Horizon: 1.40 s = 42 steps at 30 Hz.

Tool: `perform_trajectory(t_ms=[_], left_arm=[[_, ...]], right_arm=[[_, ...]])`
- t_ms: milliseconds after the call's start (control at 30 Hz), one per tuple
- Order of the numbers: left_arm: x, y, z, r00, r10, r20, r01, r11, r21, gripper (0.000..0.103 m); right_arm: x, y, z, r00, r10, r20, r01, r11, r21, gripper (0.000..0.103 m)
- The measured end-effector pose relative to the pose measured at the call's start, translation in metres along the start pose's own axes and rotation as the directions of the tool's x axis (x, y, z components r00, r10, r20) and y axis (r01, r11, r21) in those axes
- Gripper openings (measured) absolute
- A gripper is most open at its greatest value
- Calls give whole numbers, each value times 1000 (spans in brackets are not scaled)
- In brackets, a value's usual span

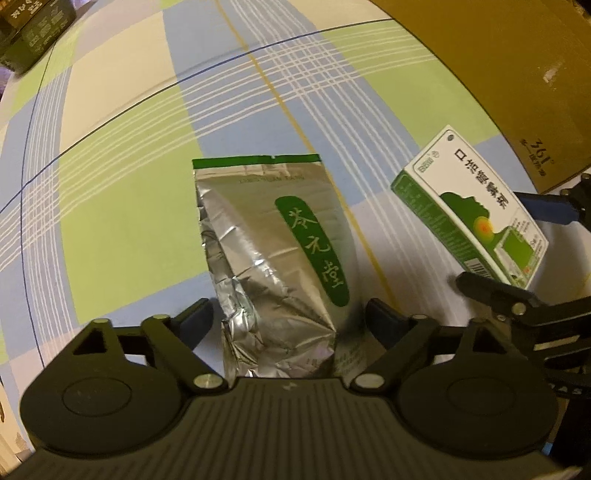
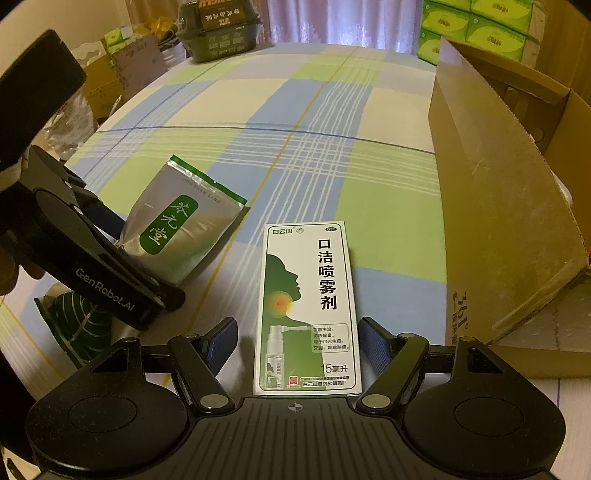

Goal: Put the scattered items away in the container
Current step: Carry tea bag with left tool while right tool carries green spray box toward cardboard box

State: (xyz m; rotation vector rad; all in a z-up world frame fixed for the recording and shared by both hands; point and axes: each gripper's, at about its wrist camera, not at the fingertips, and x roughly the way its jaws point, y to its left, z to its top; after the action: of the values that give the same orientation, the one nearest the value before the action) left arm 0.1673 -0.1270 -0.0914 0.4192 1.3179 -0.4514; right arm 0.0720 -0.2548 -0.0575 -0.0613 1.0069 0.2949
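Checked cloth (image 2: 325,122) in pale green, blue and cream covers the flat surface on which we work, with a purple curtain (image 2: 343,18) and stacked green tissue packs (image 2: 476,26) behind it.

Our silver foil pouch (image 1: 273,254) with a green label lies flat on the cloth, and our left gripper (image 1: 290,319) sits over its near end with both blue pads spread wide, one on each side of the pouch and neither pressing it. In the right wrist view that same pouch (image 2: 181,225) lies to the left, with the left gripper's black linkage across its near corner.

Just right of the pouch lies the white and green spray box (image 2: 306,310), flat, its long side running away from us. Our right gripper (image 2: 297,345) straddles its near end, the pads wide apart with a gap on either side, so it grips nothing. From the left wrist the box (image 1: 476,210) appears at the right, between the right gripper's fingers.

Further right stands the open cardboard box (image 2: 498,206), its brown wall near the spray box but apart from it.

At the near left, under the left gripper, a green leaf-patterned packet (image 2: 81,328) shows partly. On the far edge of the cloth sits a dark printed tub (image 2: 218,33).
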Motion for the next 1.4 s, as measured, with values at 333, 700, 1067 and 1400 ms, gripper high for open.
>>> perform_trajectory(t_ms=[333, 700, 1067, 1400], left_arm=[[-8, 2, -4, 999, -22, 27, 22, 1000, 6, 66], [-23, 1, -16, 997, -31, 74, 24, 995, 93, 49], [-24, 9, -21, 997, -37, 69, 26, 989, 149, 49], [-20, 15, -25, 997, -51, 55, 43, 990, 132, 49]], right_arm=[[0, -1, 1, 1000, -1, 0, 1, 1000, 1, 77], [4, 5, -1, 1000, -12, -5, 12, 998, -66, 77], [11, 4, 5, 1000, -15, -17, 13, 995, -102, 77], [22, -1, 20, 997, -30, -71, 23, 995, -102, 68]])
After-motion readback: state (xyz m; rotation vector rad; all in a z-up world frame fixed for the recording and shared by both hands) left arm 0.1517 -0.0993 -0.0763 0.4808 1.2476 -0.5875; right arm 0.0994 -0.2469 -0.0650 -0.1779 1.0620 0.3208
